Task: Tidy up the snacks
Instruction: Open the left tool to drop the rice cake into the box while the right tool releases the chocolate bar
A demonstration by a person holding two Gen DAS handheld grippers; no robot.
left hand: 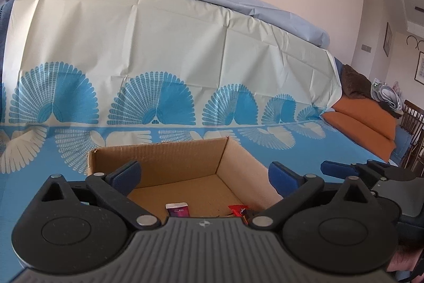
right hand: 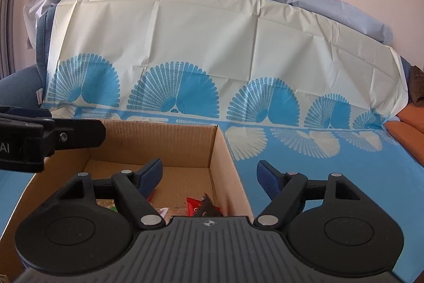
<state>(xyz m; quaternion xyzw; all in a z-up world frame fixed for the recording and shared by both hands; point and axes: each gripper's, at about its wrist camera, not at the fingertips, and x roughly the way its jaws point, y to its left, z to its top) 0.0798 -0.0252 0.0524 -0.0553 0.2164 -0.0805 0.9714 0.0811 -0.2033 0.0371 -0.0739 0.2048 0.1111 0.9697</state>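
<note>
While both hover over the cardboard box, the left tool and right tool gape wide, holding nothing. Inside lie a purple snack and red wrapper. Beneath spreads a blue fan-patterned cloth; an orange cushion sits beyond.

— Left gripper: black linkage arms, silver pivot pins, blue pads, ribbed grey body with small crosshair mark.
— Right gripper: same build. White letters "AI" on the left one's side. Bit of hairy skin at bottom corner.
</note>
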